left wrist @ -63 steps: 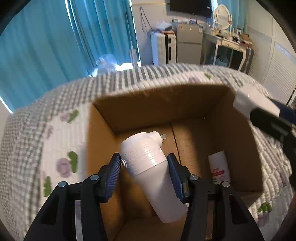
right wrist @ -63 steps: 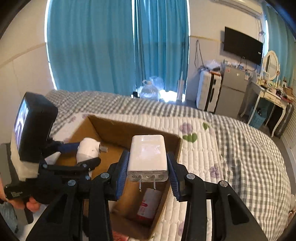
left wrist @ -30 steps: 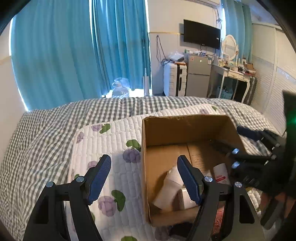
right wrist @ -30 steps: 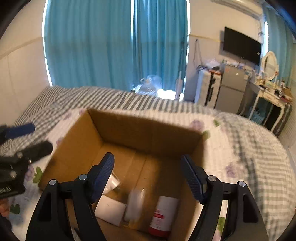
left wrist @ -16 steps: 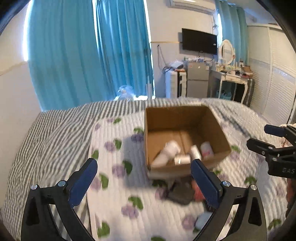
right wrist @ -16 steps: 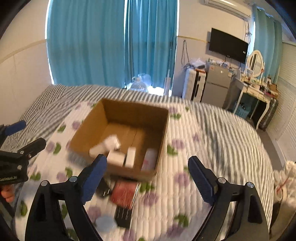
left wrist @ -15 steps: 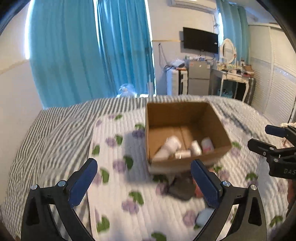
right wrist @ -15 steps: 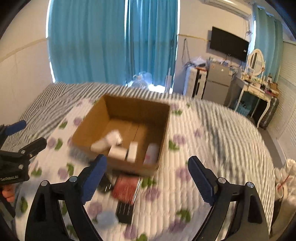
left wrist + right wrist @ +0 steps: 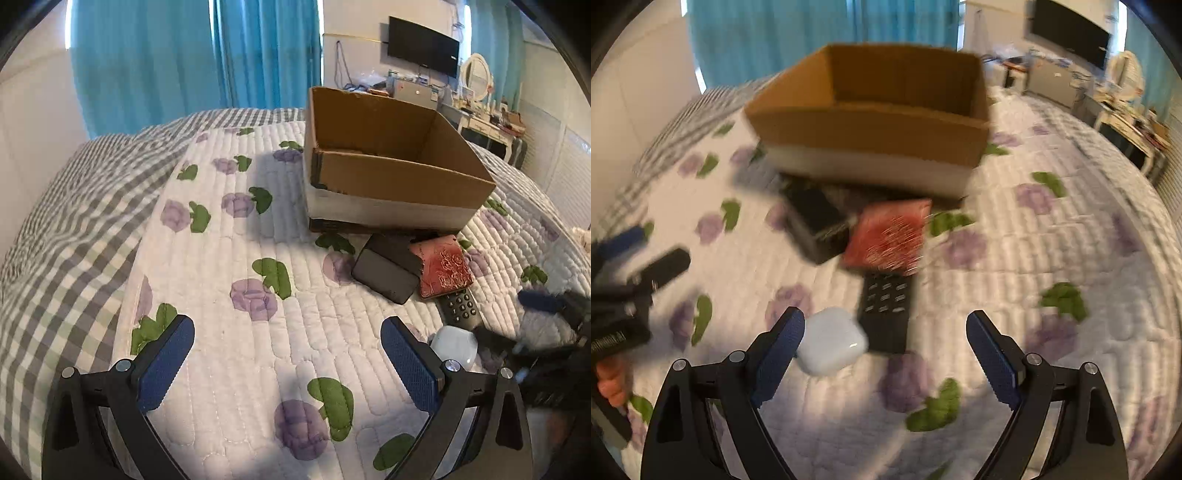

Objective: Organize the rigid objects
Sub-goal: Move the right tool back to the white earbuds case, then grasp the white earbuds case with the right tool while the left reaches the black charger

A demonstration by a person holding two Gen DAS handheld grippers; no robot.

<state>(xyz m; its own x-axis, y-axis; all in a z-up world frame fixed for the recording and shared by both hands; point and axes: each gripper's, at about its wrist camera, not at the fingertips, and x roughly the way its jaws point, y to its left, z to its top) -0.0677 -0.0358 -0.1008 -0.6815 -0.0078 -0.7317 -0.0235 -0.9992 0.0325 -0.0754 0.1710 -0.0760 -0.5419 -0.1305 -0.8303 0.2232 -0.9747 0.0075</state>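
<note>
1. Two grippers, both with jaws wide apart and nothing between the pads. Left wrist view first: left gripper point(image 9: 288, 363) sits over bare floral quilt point(image 9: 229, 258), only fabric in its gap.
2. Cardboard box point(image 9: 391, 181) at 1 o'clock from the left gripper, standing on the quilt; its contents are hidden behind the near wall from this angle.
3. Loose items lie just in front of the box: black flat case point(image 9: 384, 273) at 1 o'clock, red embossed wallet point(image 9: 441, 271) touching its right edge, black remote point(image 9: 460, 308) just below the wallet and partly under it, white earbud case point(image 9: 454, 347) at 3 o'clock, just beside the right finger's outer side.
4. Right gripper point(image 9: 543, 325) comes in at the 3 o'clock edge, blurred, close to the remote and earbud case.
5. Background: blue curtains point(image 9: 192, 55), TV point(image 9: 423, 44), dresser with clutter at 1–2 o'clock.
6. Right wrist view, motion-blurred: right gripper point(image 9: 886, 360) spread wide. Earbud case point(image 9: 831, 341) is just inside the left finger, whether it touches the pad is unclear; remote point(image 9: 886, 314) runs toward 12 o'clock, its near end in the gap.
7. Wallet point(image 9: 886, 236) overlaps the remote's far end; black case point(image 9: 816, 225) at 11 o'clock, box point(image 9: 871, 129) at 12 behind them.
8. Left gripper point(image 9: 635, 266) at 9 o'clock, held by a hand point(image 9: 609, 384) at the lower left edge.
</note>
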